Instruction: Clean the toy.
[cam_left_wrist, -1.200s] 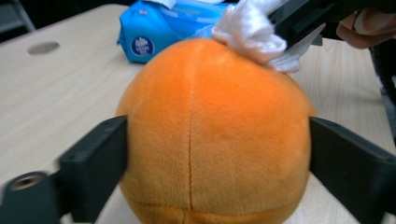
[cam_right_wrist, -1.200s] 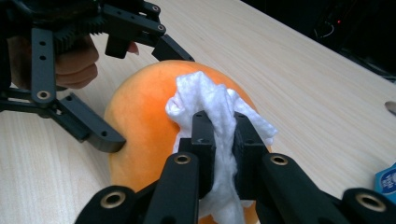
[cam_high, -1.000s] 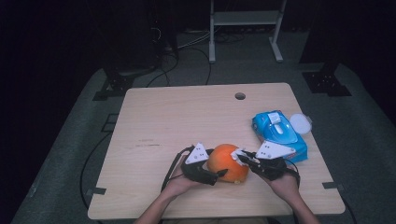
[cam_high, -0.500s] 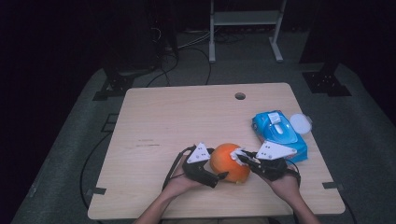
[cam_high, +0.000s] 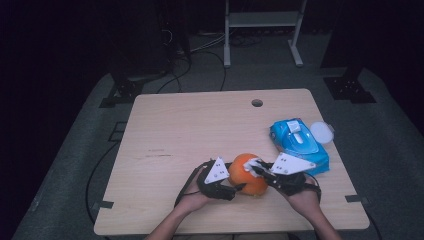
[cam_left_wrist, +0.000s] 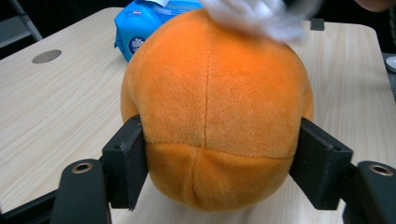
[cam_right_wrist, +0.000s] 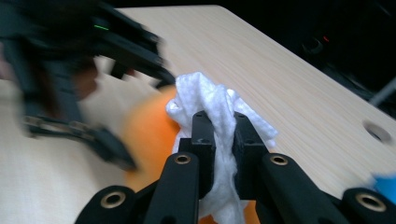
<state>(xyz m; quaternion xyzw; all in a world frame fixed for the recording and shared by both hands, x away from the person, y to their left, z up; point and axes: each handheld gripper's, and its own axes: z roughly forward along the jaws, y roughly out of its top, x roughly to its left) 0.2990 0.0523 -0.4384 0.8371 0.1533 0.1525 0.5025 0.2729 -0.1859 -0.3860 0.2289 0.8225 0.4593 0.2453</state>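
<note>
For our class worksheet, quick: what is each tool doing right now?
Left tool: jaws just closed, gripping the orange plush ball.
Right tool: shut on a white wipe.

A blue wipes pack (cam_high: 299, 144) is lying near the table's (cam_high: 200, 130) right edge, a round white lid (cam_high: 322, 132) sitting just beside it.

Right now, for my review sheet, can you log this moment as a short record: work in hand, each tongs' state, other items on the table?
work in hand: wiping an orange plush ball with a white wipe
left tongs: jaws have just been closing, now pressed on both sides of the ball, steadying it on the table
right tongs: shut on the bunched wipe, held against the top of the ball
other items: blue wipes pack at the table's right edge, a round white lid beside it
</note>
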